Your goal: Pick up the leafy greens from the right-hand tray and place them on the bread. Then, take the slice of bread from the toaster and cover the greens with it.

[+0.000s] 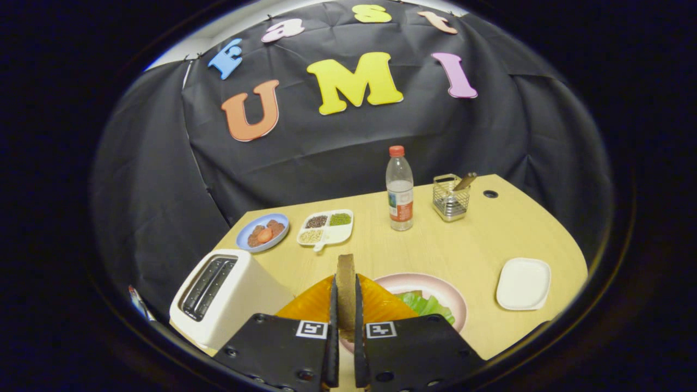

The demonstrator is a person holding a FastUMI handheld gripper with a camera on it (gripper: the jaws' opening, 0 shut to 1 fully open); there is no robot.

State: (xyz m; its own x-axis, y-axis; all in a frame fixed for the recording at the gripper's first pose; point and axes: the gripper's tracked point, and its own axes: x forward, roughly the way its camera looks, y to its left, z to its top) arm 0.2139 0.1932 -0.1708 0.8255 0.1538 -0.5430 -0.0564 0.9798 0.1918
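Observation:
My gripper (345, 305) is shut on a brown slice of bread (345, 272), held upright and edge-on between the fingers. Just below and ahead of the fingers lies a pink plate (446, 288) with leafy greens (427, 306) on it, right of the fingers. An orange-yellow piece (310, 305) lies on the plate beside the greens, partly hidden by the fingers and the held slice. The white toaster (223, 294) stands left of the fingers, with dark slots on top. The white right-hand tray (523, 283) sits bare to the right of the plate.
Beyond the plate stand a water bottle (399, 190) and a wire holder (451, 198) with a utensil. Further left are a divided white dish of grains (325, 227) and a blue plate of reddish food (262, 232). The wooden table (479, 234) ends at the black cloth wall.

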